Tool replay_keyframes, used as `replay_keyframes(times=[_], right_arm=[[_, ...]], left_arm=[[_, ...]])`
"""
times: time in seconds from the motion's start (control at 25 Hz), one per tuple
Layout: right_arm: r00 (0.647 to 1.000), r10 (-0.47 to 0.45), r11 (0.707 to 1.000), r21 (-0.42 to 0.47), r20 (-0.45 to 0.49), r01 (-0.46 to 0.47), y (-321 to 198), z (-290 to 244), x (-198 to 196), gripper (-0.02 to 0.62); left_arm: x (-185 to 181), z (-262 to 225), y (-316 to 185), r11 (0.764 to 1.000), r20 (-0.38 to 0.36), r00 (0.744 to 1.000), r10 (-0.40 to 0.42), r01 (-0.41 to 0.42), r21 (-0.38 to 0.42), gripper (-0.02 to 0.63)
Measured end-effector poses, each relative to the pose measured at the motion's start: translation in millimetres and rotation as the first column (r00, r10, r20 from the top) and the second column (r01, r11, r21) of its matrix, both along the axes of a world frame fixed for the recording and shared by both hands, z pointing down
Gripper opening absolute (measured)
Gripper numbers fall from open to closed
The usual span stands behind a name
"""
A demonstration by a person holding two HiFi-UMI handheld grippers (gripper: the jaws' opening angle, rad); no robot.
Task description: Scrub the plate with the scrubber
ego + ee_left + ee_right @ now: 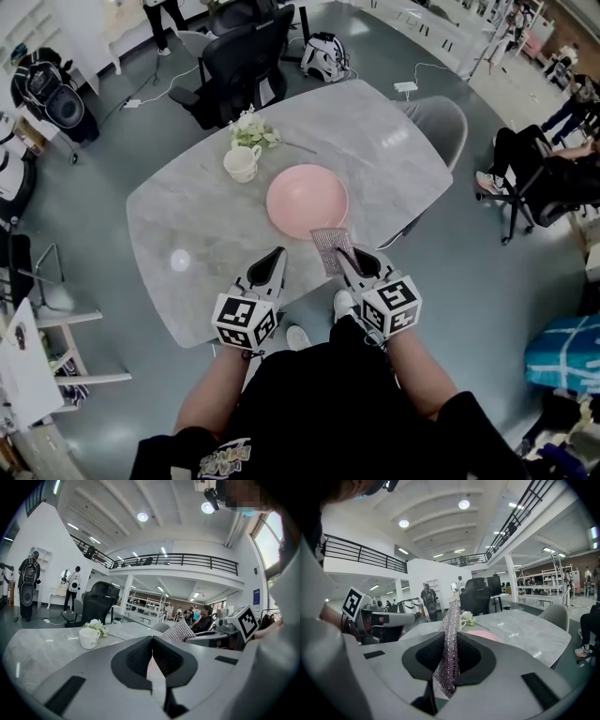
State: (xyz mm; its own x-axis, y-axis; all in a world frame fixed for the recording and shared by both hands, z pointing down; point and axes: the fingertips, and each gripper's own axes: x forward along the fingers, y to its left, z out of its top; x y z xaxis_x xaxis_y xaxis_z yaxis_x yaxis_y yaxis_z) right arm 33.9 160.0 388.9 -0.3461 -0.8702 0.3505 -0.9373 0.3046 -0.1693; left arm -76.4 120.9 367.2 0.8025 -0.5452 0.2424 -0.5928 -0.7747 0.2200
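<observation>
The pink plate [307, 200] sits in the middle of the desk [403, 150]. It looks hard and smooth, so it may slide when rubbed, and it could break if it fell. Nothing is on it.

The scrubber [330, 249] is at the near edge of the plate. It looks thin, soft, light and bendy. The right gripper [349, 261] has its jaws squeezed on the scrubber's near end, which seems a good place to hold it.

The left gripper [274, 261], also on the plate's near side, has its jaws pressed together with nothing in them.

A white cup [242, 162] stands past the plate, to its left. I cannot tell what is inside.
</observation>
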Motion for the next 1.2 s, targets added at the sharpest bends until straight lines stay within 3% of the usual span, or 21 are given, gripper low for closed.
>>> replay_keyframes(times=[1.2], right_arm=[[1.0,0.012,1.0,-0.007,0.004,-0.011,2.6,1.1,-3.5,0.071]], left_arm=[[-5.8,-0.5,3.2,1.0,0.004,1.0,0.011,-0.011,0.0,0.018]])
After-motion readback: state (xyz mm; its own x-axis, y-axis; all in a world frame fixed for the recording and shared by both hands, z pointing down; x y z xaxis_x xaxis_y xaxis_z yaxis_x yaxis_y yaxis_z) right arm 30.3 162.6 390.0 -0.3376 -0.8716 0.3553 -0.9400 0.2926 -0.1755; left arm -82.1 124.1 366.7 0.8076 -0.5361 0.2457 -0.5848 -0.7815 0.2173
